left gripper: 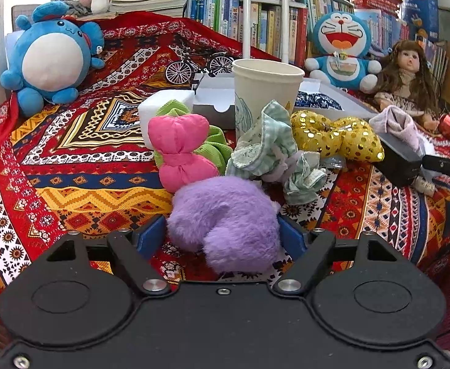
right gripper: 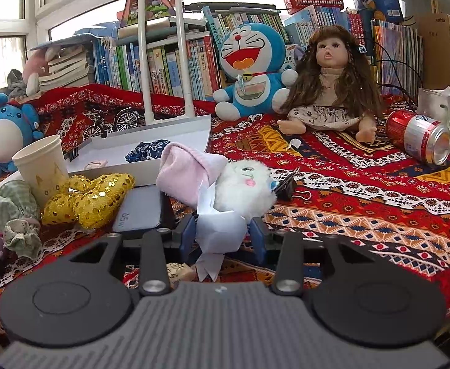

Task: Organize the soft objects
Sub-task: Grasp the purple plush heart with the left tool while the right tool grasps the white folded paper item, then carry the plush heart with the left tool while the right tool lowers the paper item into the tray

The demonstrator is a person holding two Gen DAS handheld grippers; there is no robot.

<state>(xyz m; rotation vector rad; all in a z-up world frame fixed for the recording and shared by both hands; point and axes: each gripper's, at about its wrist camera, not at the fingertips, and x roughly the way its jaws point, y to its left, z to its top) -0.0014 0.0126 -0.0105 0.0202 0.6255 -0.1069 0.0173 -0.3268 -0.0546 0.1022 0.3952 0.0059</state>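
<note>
We have the left claw [left gripper: 223, 230] clamped on the purple plush [left gripper: 225, 218] at lower centre, right claw [right gripper: 221, 230] pinching the white paper piece [right gripper: 220, 230], both lifted for sorting.

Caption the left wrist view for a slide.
Left hand-held gripper closed around a purple fluffy scrunchie on the patterned cloth.

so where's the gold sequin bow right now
In the left wrist view the gold bow lies right of centre on the patterned cloth, just right of the paper cup and the green scrunchie, in front of the white tray.
</note>
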